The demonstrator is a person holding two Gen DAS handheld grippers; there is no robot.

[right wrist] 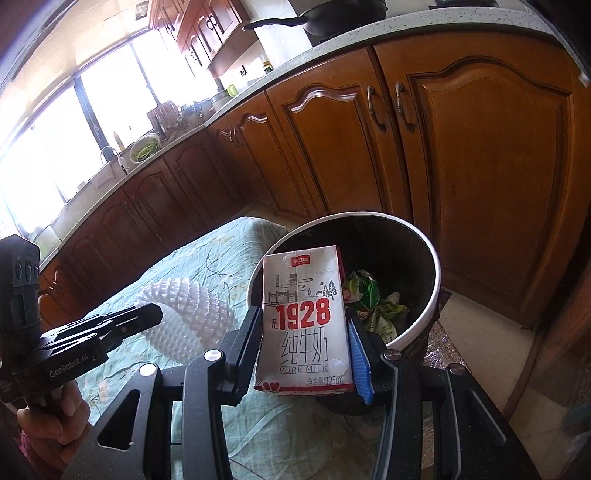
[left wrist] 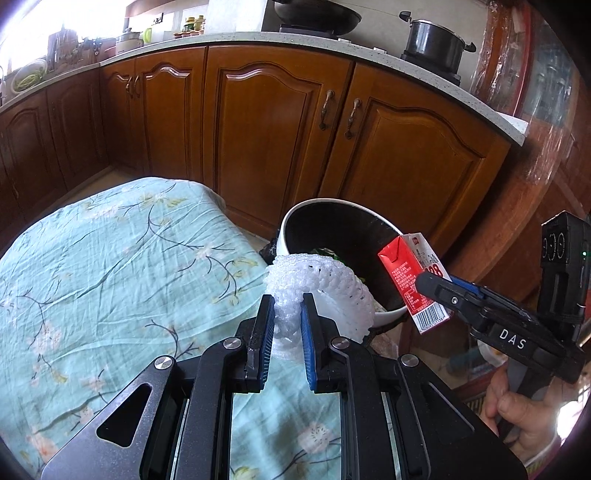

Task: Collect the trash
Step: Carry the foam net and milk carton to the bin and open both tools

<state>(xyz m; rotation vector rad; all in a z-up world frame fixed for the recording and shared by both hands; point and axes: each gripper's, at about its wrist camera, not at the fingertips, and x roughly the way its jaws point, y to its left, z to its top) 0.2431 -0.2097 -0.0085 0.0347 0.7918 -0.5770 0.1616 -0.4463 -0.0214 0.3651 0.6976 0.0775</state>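
Observation:
My left gripper (left wrist: 288, 310) is shut on a white foam fruit net (left wrist: 325, 288), held above the table's right edge beside the trash bin (left wrist: 291, 225). The net also shows in the right wrist view (right wrist: 188, 314). My right gripper (right wrist: 306, 325) is shut on a small red and white milk carton (right wrist: 306, 325) marked 1928, held upright at the near rim of the bin (right wrist: 436, 266). In the left wrist view the carton (left wrist: 413, 273) hangs over the bin's right rim. The bin is white outside, black inside, with green wrappers (right wrist: 373, 299) at its bottom.
A table under a teal floral cloth (left wrist: 110, 266) fills the left. Brown wooden kitchen cabinets (left wrist: 266, 122) stand behind the bin, with a countertop carrying a wok (left wrist: 314, 14) and a black pot (left wrist: 432, 44). Tiled floor (right wrist: 476, 332) lies right of the bin.

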